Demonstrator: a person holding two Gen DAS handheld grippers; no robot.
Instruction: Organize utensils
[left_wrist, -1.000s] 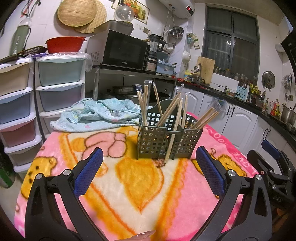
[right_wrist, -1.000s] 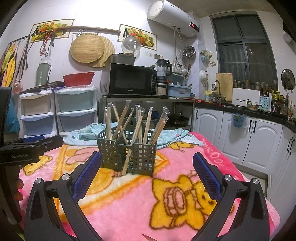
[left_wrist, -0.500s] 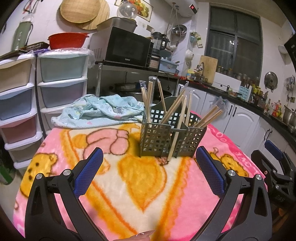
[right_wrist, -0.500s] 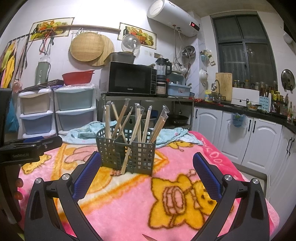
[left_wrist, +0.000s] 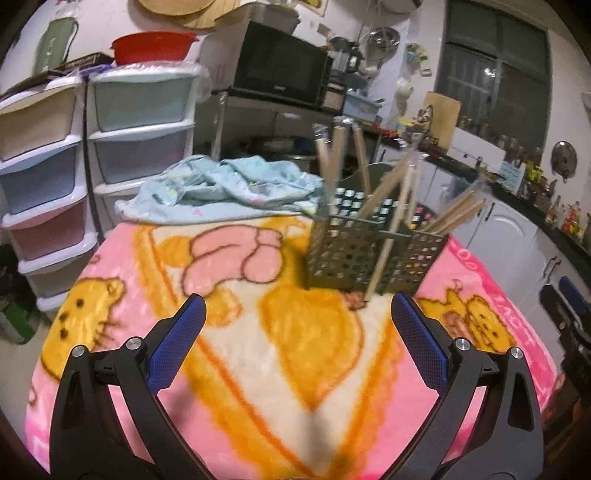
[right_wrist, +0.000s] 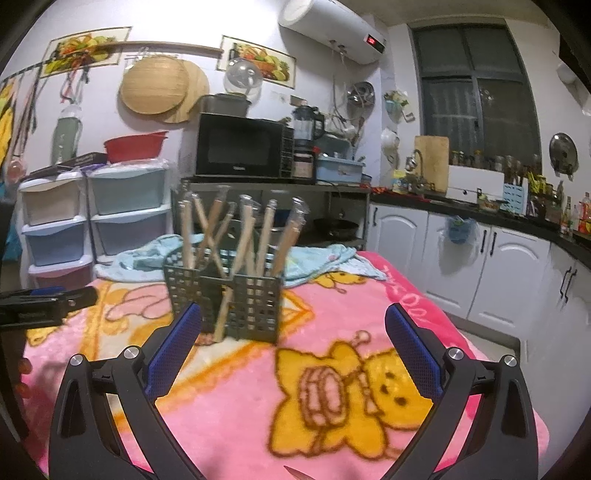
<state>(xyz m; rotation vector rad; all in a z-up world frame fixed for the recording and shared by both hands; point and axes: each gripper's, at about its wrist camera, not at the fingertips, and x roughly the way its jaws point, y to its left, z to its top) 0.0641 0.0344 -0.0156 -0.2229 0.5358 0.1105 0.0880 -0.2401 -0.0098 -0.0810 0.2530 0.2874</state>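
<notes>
A grey perforated utensil holder (left_wrist: 373, 254) stands on the pink cartoon blanket (left_wrist: 258, 350), ahead and right of my left gripper (left_wrist: 299, 317). Several wrapped wooden chopsticks (left_wrist: 388, 192) lean in it at mixed angles; one stick (left_wrist: 384, 258) hangs outside its front wall down to the blanket. The left gripper is open and empty. In the right wrist view the holder (right_wrist: 225, 299) stands ahead and left of my right gripper (right_wrist: 291, 325), which is open and empty. Chopsticks (right_wrist: 243, 229) stick up from it.
A crumpled light-blue cloth (left_wrist: 225, 188) lies behind the holder. Plastic drawer units (left_wrist: 92, 155) stand beyond the table's far left, a microwave (right_wrist: 240, 146) on a rack behind. White cabinets (right_wrist: 480, 269) run along the right. The other gripper (right_wrist: 40, 302) shows at left.
The left view has tilted and shifted left, so the holder sits further right and looks closer. The right gripper has edged nearer the holder. Both grippers stay open.
</notes>
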